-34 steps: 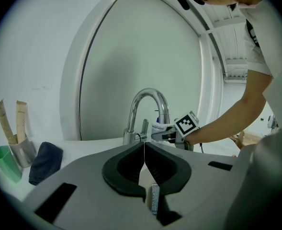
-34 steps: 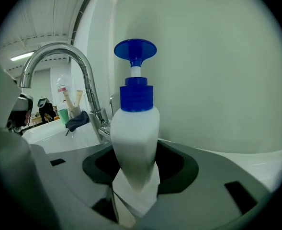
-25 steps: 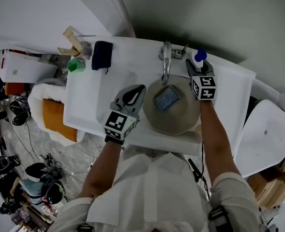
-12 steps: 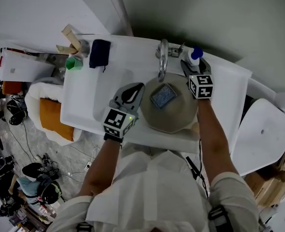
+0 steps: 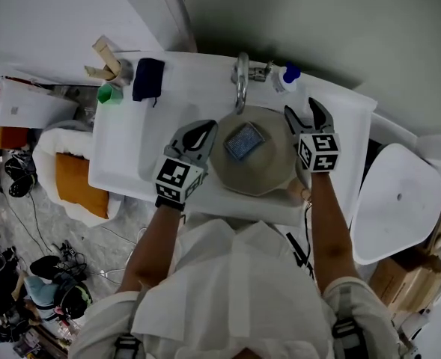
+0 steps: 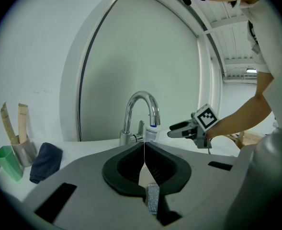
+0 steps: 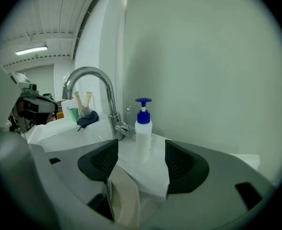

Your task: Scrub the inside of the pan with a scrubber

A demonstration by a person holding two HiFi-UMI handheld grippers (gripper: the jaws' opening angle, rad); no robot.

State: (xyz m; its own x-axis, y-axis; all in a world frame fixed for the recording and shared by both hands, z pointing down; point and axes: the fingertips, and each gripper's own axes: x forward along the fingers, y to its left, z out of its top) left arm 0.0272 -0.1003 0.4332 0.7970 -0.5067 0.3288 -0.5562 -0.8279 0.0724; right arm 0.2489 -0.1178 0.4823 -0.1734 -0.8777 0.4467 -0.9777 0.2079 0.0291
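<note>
Head view: a blue-grey scrubber [image 5: 242, 140] lies loose in the middle of the beige pan [image 5: 269, 174]. The pan sits at centre frame on the white table [image 5: 126, 152], just below the tap [image 5: 240, 81]. Neither tool holds the scrubber, so the scrubbing looks not to be under way, and the pad has yet to be picked up. The left gripper [image 5: 199, 133] sits at the pan's left rim, and the right gripper [image 5: 308, 114] hangs over its right rim. The only print is the black-and-white square marker on each gripper's cube; no words can be read.

Left gripper view: the fingers [image 6: 167, 164] are pressed together at the tips, at lower centre, with a sliver of beige pan showing in the gap beneath. Whether they nip the rim cannot be told.

Right gripper view: the fingers [image 7: 185, 164] are spread wide, having just been opening, and they grip nothing. A white soap bottle [image 7: 143, 128] with a blue pump stands well beyond them at centre frame. The pan's rim shows at lower left. The bottle carries no legible label.
</note>
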